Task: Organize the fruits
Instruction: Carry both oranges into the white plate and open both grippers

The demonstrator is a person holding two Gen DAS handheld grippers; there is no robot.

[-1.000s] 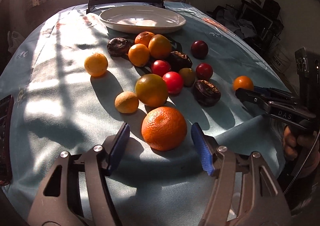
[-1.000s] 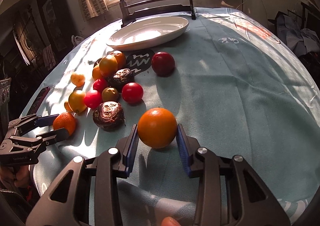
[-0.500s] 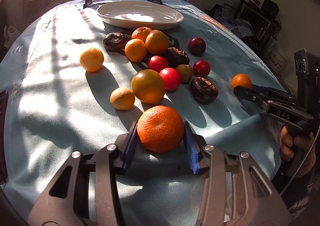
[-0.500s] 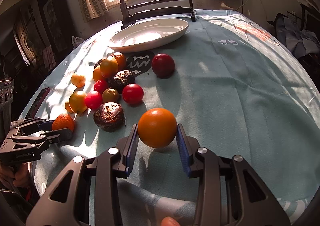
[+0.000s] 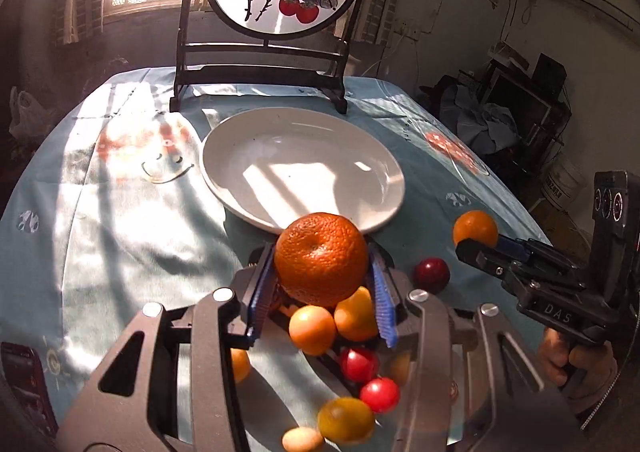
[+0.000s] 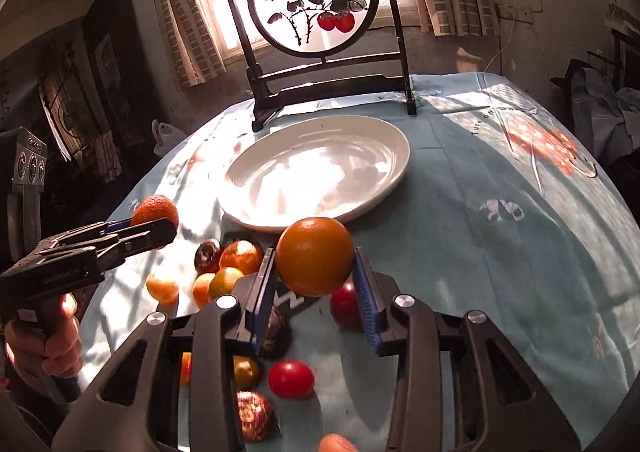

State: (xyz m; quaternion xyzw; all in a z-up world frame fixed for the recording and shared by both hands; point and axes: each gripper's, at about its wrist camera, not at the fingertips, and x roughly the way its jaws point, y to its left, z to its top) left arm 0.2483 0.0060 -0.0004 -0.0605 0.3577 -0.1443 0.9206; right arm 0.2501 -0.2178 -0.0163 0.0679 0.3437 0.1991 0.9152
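The left gripper (image 5: 322, 272) is clamped on a dimpled mandarin (image 5: 321, 258), held in the air above the loose fruit (image 5: 332, 322) scattered on the desk's near half. The right gripper (image 6: 314, 280) grips a smooth orange (image 6: 315, 256) the same way, also lifted. Straight ahead of both lies a white plate (image 5: 240, 148), empty, toward the desk's far edge. The left gripper's mandarin hangs over the plate's near rim; the right one looks about as close. Beyond the plate stands a dark framed screen (image 5: 260, 64) at the far edge, limiting forward travel. The blue cloth (image 6: 500, 252) toward the desk's right edge is bare, leaving room there.
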